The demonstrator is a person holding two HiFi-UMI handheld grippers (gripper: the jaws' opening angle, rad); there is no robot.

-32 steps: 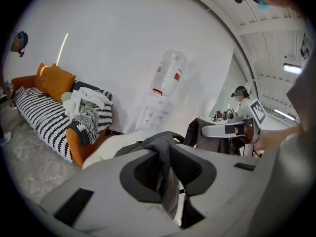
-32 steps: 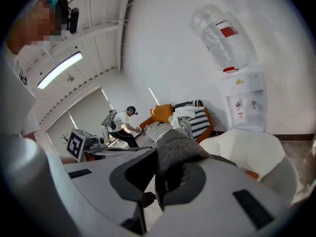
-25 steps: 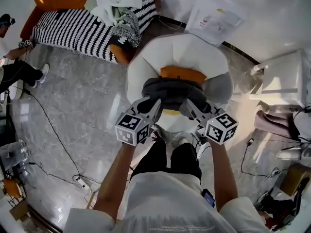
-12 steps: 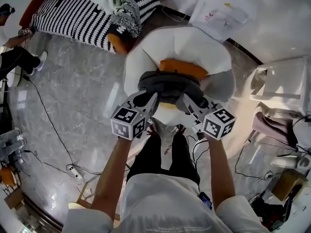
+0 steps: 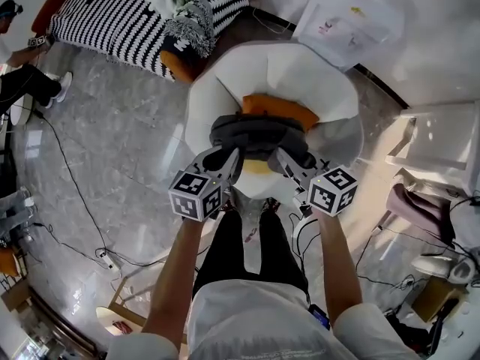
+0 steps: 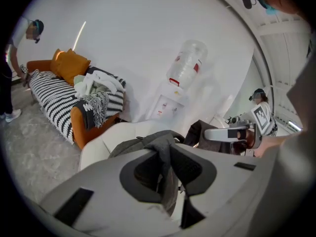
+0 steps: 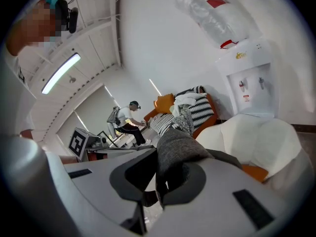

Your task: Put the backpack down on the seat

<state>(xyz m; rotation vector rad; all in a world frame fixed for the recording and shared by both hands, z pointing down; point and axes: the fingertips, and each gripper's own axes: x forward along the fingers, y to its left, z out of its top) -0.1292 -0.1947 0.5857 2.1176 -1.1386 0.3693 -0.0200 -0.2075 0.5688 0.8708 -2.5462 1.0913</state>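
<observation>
The armchair (image 5: 217, 88) arms wall its seat (image 5: 262, 187) left and right, an orange cushion (image 5: 279, 110) blocks the far side, near edge open

No word or number can be read anywhere right now. The water bottle (image 6: 186, 63) wears a red label, its print too small to make out. The dispenser (image 7: 247, 83) beneath carries a tiny logo, illegible. The left marker cube (image 5: 196, 195) and right marker cube (image 5: 332, 190) show only black-and-white square patterns. The white sheet (image 5: 349, 17) has coloured marks, unreadable.
</observation>
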